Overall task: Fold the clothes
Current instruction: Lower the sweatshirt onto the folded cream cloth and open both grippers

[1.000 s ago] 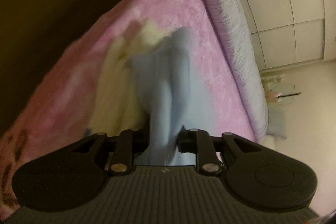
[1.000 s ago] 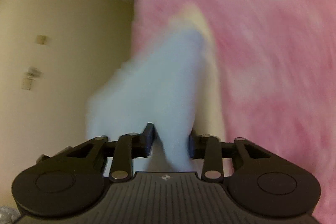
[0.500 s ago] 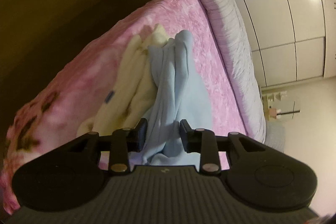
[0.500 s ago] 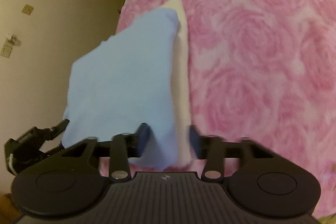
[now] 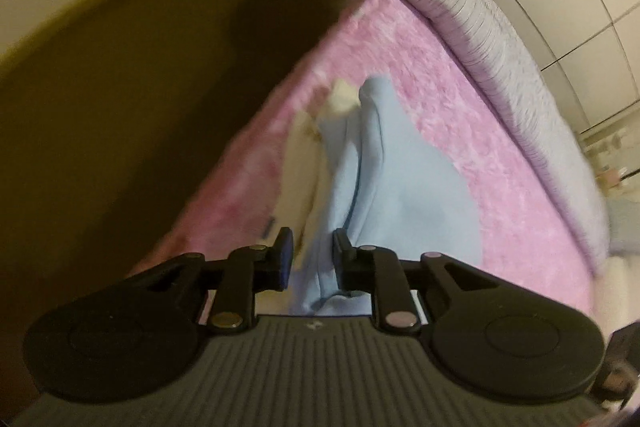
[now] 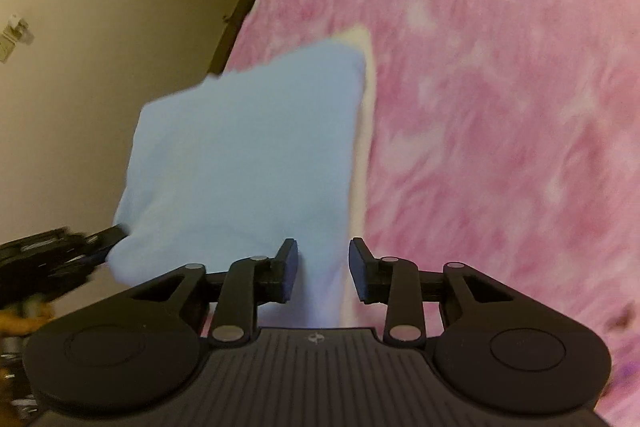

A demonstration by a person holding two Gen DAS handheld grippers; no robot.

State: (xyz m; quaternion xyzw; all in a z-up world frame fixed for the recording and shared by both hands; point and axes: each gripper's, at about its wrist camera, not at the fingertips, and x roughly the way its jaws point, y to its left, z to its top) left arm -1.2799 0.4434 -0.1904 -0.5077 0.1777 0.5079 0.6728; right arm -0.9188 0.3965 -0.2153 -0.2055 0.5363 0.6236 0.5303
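In the left wrist view, the left gripper [image 5: 312, 259] has its fingers narrowed on a bunched edge of the light blue garment [image 5: 384, 167] at the lower centre of the frame; half a second ago the pads stood about as close, so the hold looks unchanged while the camera has swung and the pink blanket [image 5: 472, 115] now runs more steeply toward the upper right, beside the grey ribbed headboard edge [image 5: 480, 27]. The blue cloth hangs in long folds from the pads down onto the bed, with a cream garment [image 5: 304, 147] lying under its left side. In the right wrist view, the right gripper [image 6: 322, 267] has its fingers a little apart around another corner of the blue garment, and I cannot tell whether they truly pinch it. The cloth spreads flatter and wider than a moment ago, stretched toward the left gripper at the lower left, which I judge to mean the piece is being drawn taut for a fold.
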